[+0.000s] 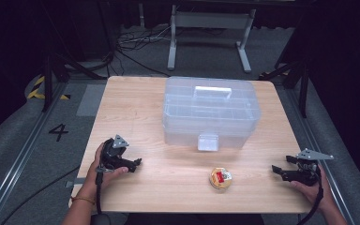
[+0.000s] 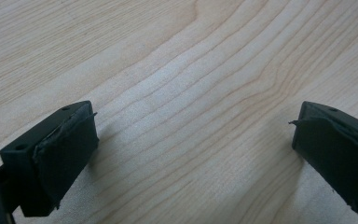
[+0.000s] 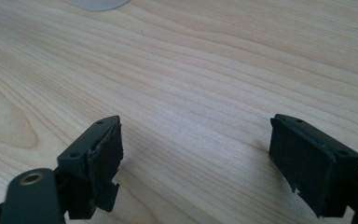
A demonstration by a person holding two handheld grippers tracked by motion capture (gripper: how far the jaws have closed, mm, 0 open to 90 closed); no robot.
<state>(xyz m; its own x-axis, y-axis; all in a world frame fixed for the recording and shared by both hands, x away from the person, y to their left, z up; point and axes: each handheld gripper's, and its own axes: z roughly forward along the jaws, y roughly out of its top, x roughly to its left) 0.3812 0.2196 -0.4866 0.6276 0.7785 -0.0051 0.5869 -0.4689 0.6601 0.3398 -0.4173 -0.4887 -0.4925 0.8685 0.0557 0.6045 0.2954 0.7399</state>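
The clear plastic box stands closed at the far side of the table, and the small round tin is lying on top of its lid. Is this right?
Not quite. The clear plastic box is closed at the far side, but the small round tin lies on the table in front of the box, apart from it, not on its lid. The high view shows this.

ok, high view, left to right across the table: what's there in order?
Left tool in the person's left hand → small round tin → right tool in the right hand. The clear plastic box sits farther back, overlapping the middle span.
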